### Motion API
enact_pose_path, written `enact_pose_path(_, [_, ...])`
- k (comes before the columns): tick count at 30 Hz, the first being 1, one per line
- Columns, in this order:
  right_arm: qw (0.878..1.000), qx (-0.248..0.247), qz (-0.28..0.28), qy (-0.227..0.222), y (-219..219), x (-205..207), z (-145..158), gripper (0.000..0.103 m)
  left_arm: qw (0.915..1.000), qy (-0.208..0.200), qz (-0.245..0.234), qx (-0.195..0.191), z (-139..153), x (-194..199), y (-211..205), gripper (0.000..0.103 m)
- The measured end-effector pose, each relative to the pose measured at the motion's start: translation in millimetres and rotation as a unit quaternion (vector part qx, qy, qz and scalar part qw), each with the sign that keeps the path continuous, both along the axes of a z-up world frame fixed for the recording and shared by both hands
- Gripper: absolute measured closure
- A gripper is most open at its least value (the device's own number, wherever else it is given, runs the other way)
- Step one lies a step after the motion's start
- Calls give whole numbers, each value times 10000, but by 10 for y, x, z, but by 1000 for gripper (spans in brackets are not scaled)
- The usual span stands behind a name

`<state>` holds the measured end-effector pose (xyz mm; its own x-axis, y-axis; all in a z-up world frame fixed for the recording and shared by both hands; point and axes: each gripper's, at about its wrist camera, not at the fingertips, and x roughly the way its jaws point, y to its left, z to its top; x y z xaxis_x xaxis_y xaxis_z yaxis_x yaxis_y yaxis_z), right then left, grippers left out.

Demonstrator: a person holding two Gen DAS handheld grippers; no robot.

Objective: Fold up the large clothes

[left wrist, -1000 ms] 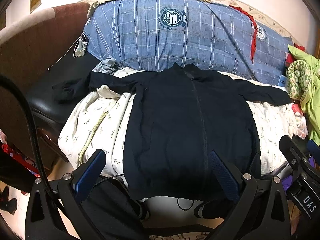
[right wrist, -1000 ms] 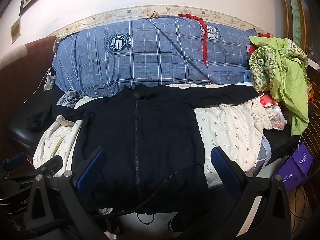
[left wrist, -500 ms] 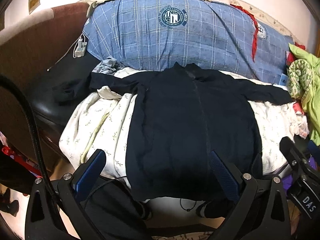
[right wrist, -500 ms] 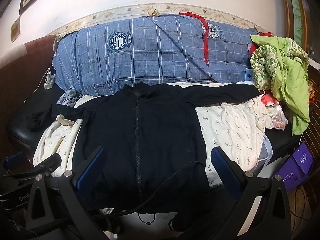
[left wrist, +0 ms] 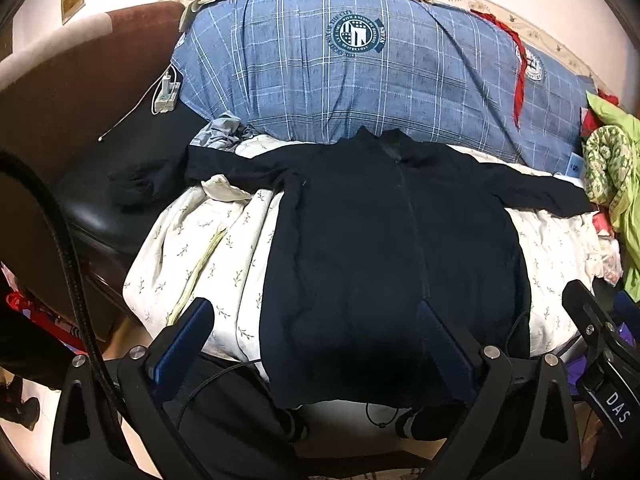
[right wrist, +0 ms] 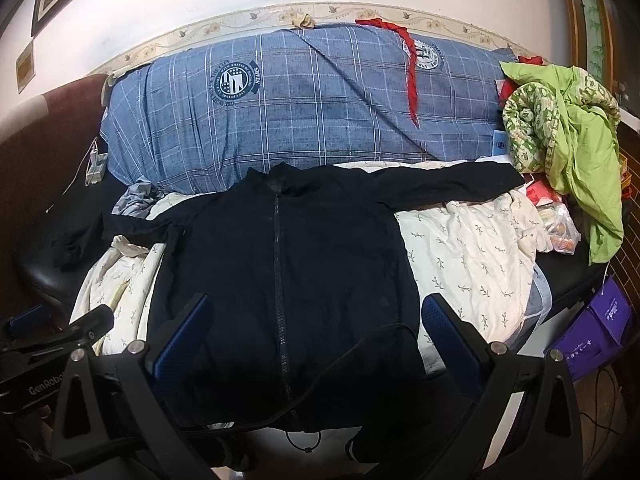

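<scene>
Jacket [left wrist: 392, 248] (dark, zipped, front up) lay flat on the cream leaf-print sheet [left wrist: 208, 248] over the bed, collar toward the blue plaid duvet [left wrist: 360, 80] rolled along the wall. Both sleeves were spread sideways; the one on the camera's left ran off the sheet onto the black seat [left wrist: 92, 208], and the hem hung over the bed's near edge. Green quilt pile [right wrist: 568, 120] sat at the far right end, with a purple bag [right wrist: 600, 328] below it on the floor. Left gripper [left wrist: 316, 344] hovered near the hem, fingers wide apart, holding nothing. Right gripper [right wrist: 312, 340] did the same, fingers wide and empty, with a black cable [right wrist: 340, 356] draped across the jacket between them.
</scene>
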<state>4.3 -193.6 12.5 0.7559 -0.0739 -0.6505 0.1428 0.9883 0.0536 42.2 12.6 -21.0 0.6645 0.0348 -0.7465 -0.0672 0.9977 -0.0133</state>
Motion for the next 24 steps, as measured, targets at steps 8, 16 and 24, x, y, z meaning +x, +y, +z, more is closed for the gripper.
enact_pose_path(8, [10000,5,-6,36,0,69,5,0,9986,197,89,-480,-82,168,169,5])
enact_pose_path(16, [9997,-21,18,255,42,317,-80,0,9688,-547,2346,-583,-197,538,1712,0])
enact_pose_path(24, [9975,-153,267,639,296,650,-257,0,8725,-1134,3237,-3480,-1044,899,3417,1])
